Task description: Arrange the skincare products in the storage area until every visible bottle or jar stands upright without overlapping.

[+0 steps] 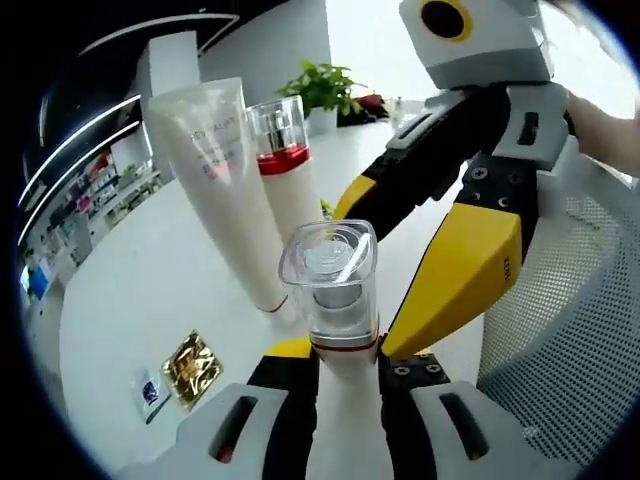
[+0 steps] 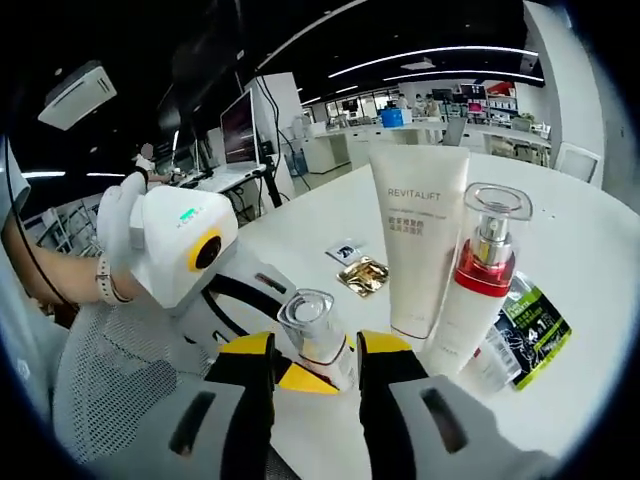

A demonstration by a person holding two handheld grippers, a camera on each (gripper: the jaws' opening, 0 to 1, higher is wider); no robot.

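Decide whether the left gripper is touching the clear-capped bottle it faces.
Touching: in the left gripper view, the left gripper has both jaws pressed against the clear-capped bottle just below its cap, no gap showing.

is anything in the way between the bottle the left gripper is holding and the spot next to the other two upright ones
Nothing visible does. The clear-capped bottle sits in the left gripper, with bare table between it and the tube and pump bottle. The right gripper flanks the opposite side.

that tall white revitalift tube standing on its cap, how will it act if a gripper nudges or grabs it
The white tube stands upright on a narrow cap, wider at the top, so a nudge high up would probably tip it. It looks like soft plastic, so it would likely dent under a firm squeeze. Falling, it might hit the red-collared pump bottle close beside it.
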